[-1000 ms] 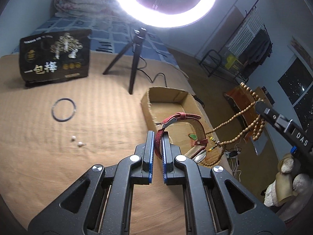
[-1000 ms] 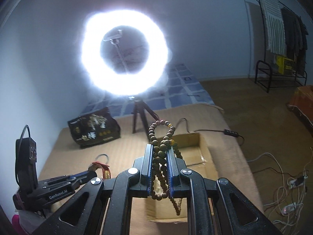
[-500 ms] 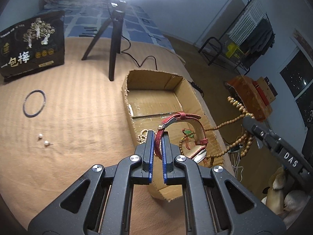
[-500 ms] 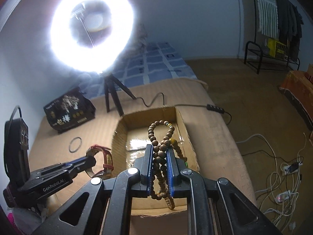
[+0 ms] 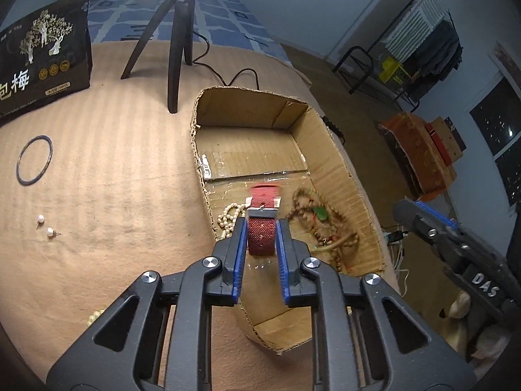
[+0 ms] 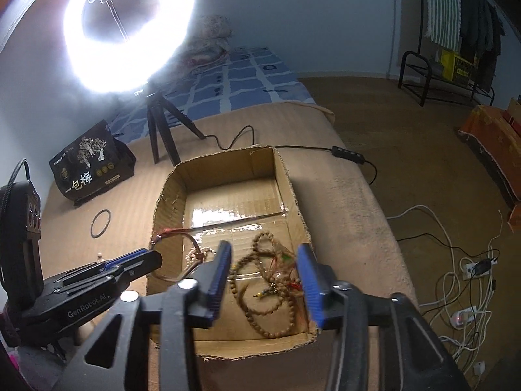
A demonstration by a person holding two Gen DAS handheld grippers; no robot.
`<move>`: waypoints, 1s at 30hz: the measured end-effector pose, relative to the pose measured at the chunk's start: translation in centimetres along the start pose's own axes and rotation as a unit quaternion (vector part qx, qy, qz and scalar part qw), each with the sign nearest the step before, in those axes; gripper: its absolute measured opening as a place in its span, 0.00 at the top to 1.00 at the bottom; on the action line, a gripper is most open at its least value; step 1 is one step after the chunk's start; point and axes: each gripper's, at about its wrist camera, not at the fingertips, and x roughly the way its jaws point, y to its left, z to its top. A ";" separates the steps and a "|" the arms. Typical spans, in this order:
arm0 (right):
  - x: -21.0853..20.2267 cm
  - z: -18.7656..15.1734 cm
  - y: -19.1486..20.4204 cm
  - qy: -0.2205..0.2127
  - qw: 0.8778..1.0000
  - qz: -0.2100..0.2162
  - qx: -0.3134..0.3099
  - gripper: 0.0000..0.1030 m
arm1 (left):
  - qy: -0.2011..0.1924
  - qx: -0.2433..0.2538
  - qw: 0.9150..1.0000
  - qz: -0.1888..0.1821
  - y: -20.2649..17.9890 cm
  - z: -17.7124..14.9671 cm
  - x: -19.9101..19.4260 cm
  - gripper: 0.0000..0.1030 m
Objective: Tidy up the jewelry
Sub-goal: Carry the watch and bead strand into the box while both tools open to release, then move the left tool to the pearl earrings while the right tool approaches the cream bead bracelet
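Observation:
An open cardboard box [image 5: 325,137] [image 6: 293,195] sits on the tan bed cover. My left gripper [image 5: 260,224] is open above its left wall; the red watch strap [image 5: 262,224] [image 6: 172,232] is blurred between the spread fingers, loose from them. My right gripper [image 6: 263,260] is open wide over the box's near end. The brown bead necklace [image 6: 270,290] [image 5: 322,224] lies in a heap on the box floor below it. A pale bead bracelet [image 5: 231,215] lies in the box too. A dark bangle [image 5: 34,159] [image 6: 100,223] and two pearl earrings [image 5: 45,226] lie on the cover.
A ring light [image 6: 130,26] on a black tripod [image 5: 174,49] stands behind the box, its cable running right. A black printed bag [image 5: 39,55] stands at the back left. The bed edge drops to a floor with white cables [image 6: 462,277] at right.
Both grippers moved over the box and opened. The bead necklace dropped from the right gripper onto the box floor. The red strap came loose from the left fingers.

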 end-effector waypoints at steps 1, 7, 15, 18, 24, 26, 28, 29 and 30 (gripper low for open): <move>-0.2 0.0 -0.1 -0.004 1.000 -0.001 0.000 0.42 | -0.003 0.003 1.000 0.002 -0.1 0.0 -0.1 0.86; -0.9 0.0 -0.1 -0.009 1.000 -0.005 -0.005 0.40 | -0.010 0.011 1.000 0.005 -0.2 -0.1 -1.0 0.83; -1.5 -0.1 0.3 -0.014 1.000 -0.009 -0.011 0.39 | -0.023 0.023 0.999 0.016 -0.1 -0.3 -2.8 0.83; -2.0 -0.1 0.7 -0.019 1.000 -0.004 -0.012 0.39 | -0.027 0.027 0.999 0.020 0.1 -0.3 -3.6 0.83; -3.0 -0.2 2.2 -0.030 0.999 0.013 -0.021 0.39 | -0.045 0.040 0.997 0.042 1.4 -0.4 -6.0 0.83; -3.2 -0.3 2.9 -0.032 0.999 0.019 -0.026 0.39 | -0.053 0.040 0.997 0.051 2.2 -0.4 -6.8 0.83; -3.3 -0.3 3.8 -0.034 0.999 0.026 -0.033 0.37 | -0.063 0.040 0.995 0.060 3.1 -0.3 -7.7 0.83; -3.3 -0.4 4.2 -0.034 0.998 0.030 -0.037 0.37 | -0.067 0.041 0.995 0.062 3.5 -0.3 -8.1 0.83; -3.4 -0.5 4.6 -0.034 0.998 0.035 -0.041 0.37 | -0.070 0.042 0.994 0.066 4.1 -0.3 -8.6 0.83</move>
